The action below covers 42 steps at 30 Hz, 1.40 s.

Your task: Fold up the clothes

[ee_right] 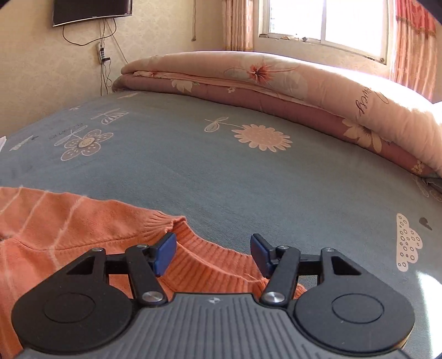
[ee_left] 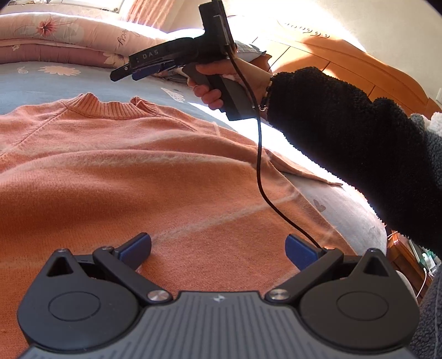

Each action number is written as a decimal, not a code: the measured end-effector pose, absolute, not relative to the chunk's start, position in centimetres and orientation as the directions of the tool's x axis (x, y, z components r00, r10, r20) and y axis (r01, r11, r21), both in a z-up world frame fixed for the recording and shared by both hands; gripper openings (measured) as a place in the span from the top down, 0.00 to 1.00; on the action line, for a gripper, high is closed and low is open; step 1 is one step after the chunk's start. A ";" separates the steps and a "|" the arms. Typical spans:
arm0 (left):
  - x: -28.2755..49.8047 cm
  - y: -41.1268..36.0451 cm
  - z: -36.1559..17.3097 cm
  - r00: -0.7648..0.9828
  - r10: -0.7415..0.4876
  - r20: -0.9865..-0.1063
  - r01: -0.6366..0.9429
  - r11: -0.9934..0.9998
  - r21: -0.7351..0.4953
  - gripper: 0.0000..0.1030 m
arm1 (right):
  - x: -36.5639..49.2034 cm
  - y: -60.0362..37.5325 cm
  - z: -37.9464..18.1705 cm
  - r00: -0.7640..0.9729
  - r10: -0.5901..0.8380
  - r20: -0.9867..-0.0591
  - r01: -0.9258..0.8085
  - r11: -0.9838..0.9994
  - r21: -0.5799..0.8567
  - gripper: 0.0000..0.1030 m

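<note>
Left wrist view, far left: folded floral quilt [ee_left: 55,36] along the far side of the bed [ee_left: 41,82]. Below it, orange sweater [ee_left: 138,171] spread flat on the blue-grey flowered sheet, ribbed collar [ee_left: 116,109] toward the quilt, filling most of the frame. Low in the frame, left hand-held gripper [ee_left: 218,247] just above the sweater's lower body, blue pads spread wide, nothing between them. Further right, black cable [ee_left: 259,154] hanging across the knit. Above the collar, right hand-held gripper [ee_left: 132,73] seen from the side, held in a hand [ee_left: 221,82] with a black fleece sleeve [ee_left: 345,132]; from this angle, fingers close together, gap not readable. Far right, wooden headboard [ee_left: 345,63].

Right wrist view, far left: wall-mounted screen [ee_right: 91,11] and dangling cords. Sweater [ee_right: 69,229] at lower left, collar [ee_right: 210,259] running under the right hand-held gripper [ee_right: 213,254]; blue pads apart, empty, poised over the ribbed neckline. Right of that, open sheet, then quilt [ee_right: 276,82] and sunlit window [ee_right: 326,22].
</note>
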<state>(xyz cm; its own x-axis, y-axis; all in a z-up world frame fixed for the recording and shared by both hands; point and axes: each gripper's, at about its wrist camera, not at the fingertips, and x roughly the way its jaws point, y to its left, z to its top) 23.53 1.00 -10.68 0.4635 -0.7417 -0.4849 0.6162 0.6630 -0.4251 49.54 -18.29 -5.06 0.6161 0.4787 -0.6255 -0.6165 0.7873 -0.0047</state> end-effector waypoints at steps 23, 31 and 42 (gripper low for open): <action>24.9 2.1 -11.2 0.464 -0.733 -0.497 0.563 0.677 -0.474 0.01 | 52.9 -9.4 -10.6 0.429 0.536 -0.727 -0.792 0.610 -0.017 0.74; 24.6 2.4 -11.0 0.479 -0.727 -0.491 0.555 0.685 -0.472 0.01 | 50.9 -7.3 -8.5 0.634 0.431 -0.642 -0.721 0.630 -0.289 0.87; 25.0 3.3 -11.3 0.521 -0.702 -0.485 0.500 0.712 -0.493 0.01 | 54.0 -5.6 -11.8 0.723 0.314 -0.615 -0.602 0.724 -0.337 0.75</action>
